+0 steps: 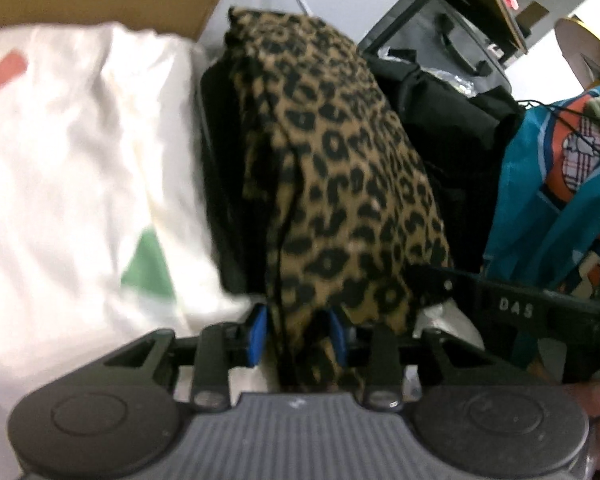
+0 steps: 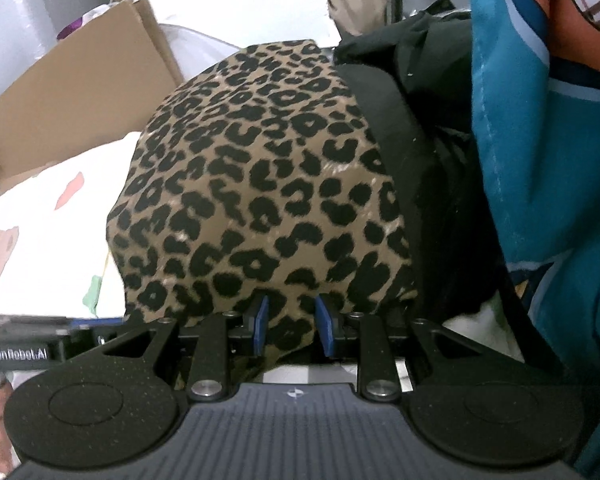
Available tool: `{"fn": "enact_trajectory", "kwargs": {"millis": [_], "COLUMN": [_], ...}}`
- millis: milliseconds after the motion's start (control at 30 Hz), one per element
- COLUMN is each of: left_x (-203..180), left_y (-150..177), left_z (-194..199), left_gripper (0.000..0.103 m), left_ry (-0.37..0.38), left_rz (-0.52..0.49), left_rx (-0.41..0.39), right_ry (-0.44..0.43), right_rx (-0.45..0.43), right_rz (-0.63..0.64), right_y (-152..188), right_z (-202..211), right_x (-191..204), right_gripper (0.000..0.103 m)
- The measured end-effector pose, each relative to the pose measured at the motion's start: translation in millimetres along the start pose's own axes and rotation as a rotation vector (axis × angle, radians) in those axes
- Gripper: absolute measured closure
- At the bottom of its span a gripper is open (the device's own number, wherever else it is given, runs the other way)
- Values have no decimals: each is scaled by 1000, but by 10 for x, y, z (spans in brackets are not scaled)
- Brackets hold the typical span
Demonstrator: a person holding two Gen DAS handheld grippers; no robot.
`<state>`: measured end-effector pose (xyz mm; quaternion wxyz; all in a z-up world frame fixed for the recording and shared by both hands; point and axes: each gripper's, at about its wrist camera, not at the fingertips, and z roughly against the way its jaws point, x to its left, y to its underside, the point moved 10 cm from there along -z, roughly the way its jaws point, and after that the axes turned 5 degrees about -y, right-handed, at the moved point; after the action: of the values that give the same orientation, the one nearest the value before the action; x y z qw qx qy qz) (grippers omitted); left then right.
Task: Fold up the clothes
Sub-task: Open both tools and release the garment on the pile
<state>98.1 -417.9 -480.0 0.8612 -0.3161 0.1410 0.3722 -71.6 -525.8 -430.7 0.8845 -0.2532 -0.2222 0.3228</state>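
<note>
Left gripper: pads closed on a bunched edge of the leopard-print garment.
Right gripper: pads clamped on the same garment's near edge.
Garment: held between both, doubled over, hanging above white printed cloth.
Progress: fold partway; laying down and smoothing remain, by my judgement.
Surroundings: black clothes and teal garment right; cardboard box far left.

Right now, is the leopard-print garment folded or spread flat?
Neither: the leopard-print garment hangs bunched, pinched by left gripper and right gripper.

The patterned garment lies between a sheet leftward and piled clothes rightward.
</note>
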Motion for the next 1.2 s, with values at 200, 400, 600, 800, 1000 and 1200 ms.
{"fn": "enact_trajectory", "kwargs": {"millis": [200, 400, 600, 800, 1000, 1200], "left_x": [0, -26, -43, -33, -25, -90], "left_y": [220, 319, 314, 195, -15, -204], "left_z": [92, 158, 270, 574, 901, 1334], "left_gripper": [93, 96, 84, 40, 12, 5], "left_ry": [26, 28, -2, -86, -148, -222], "left_rz": [71, 93, 76, 26, 41, -6], "left_rx": [17, 32, 77, 84, 110, 130], "right_ry": [-22, -17, -18, 6, 26, 66], "right_rx": [26, 48, 55, 55, 66, 105], "right_rz": [5, -4, -32, -106, -197, -230], "right_y": [85, 129, 206, 175, 57, -70], "right_z": [19, 58, 155, 365, 615, 905], "right_x": [104, 155, 221, 268, 348, 493], "right_gripper": [68, 68, 68, 45, 4, 1]}}
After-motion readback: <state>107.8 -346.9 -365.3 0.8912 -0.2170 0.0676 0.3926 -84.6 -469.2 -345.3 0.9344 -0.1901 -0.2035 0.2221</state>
